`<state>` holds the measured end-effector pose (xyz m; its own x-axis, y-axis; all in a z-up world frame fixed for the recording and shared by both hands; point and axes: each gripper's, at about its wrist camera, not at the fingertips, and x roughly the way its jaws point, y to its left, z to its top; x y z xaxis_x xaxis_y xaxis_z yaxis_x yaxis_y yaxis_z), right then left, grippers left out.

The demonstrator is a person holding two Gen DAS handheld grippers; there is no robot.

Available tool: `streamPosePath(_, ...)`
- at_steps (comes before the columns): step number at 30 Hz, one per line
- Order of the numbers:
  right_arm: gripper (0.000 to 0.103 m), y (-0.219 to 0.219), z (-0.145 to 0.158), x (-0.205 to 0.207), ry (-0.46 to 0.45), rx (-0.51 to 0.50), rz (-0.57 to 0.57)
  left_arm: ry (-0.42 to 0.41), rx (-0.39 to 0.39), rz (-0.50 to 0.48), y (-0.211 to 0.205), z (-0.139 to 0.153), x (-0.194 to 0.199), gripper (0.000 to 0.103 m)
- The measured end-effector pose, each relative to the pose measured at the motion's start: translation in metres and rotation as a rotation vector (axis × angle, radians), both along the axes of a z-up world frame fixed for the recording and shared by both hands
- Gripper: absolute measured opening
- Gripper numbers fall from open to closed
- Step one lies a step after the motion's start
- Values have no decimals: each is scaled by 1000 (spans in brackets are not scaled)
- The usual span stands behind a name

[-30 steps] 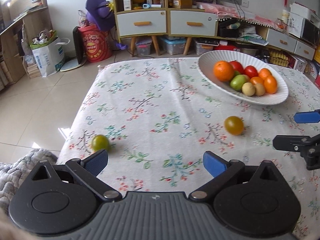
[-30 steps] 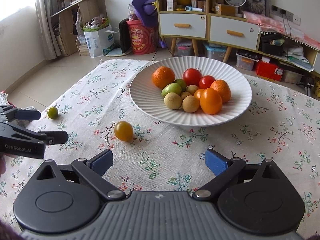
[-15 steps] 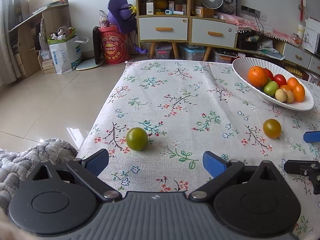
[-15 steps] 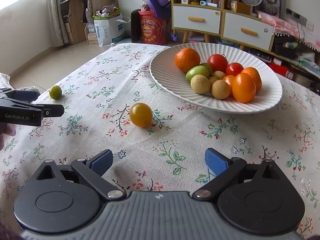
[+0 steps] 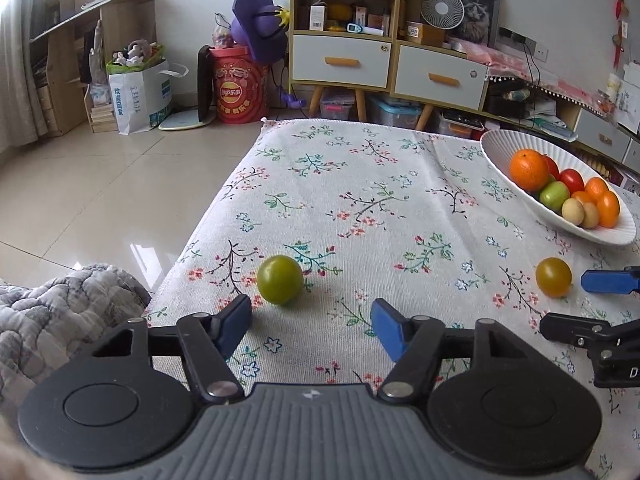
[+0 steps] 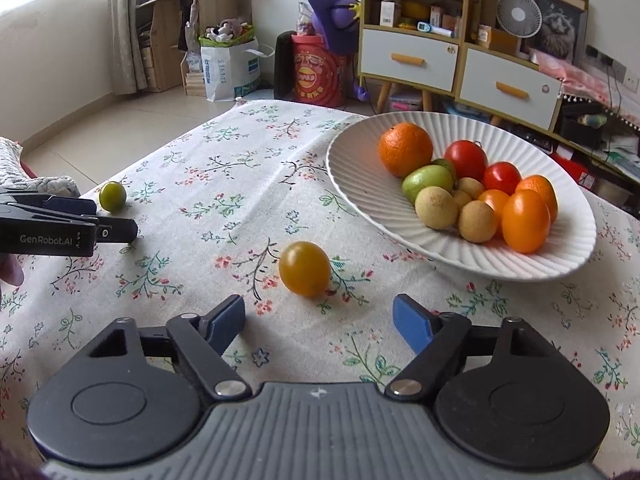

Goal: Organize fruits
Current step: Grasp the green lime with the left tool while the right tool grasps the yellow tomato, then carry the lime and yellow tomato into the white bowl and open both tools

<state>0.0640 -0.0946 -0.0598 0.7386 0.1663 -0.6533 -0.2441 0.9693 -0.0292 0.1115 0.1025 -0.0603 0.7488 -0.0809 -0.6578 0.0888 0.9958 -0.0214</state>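
the left gripper (image 5: 311, 323) has its jaws apart, a green tomato (image 5: 279, 285) just ahead of them, near the left edge of the floral tablecloth (image 5: 360, 184). the right gripper (image 6: 319, 323) is spread wide too, a yellow-orange tomato (image 6: 305, 268) lying just beyond its fingertips — bare cloth stretches between the two fruits. the white ribbed bowl (image 6: 360, 184) holds an orange (image 6: 405, 149), red tomatoes, a green fruit and small tan ones. the left gripper's side reads "genrobot.ai" — a red tub (image 5: 239, 90) on the floor beyond bears a lay's logo.
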Motion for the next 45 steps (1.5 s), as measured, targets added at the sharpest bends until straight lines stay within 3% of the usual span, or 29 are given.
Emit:
streamPosePath(10,46,9,2,7,-21,0,23,-5,-3,37,0,2,11,54)
streamPosePath(17,26,9,1,4,-34,0,38,0,-3,34,-3,4,13,35)
streamPosePath(45,25,-4,35,-5,-54,78,78,-27,-42,-74,-49,30,13,34)
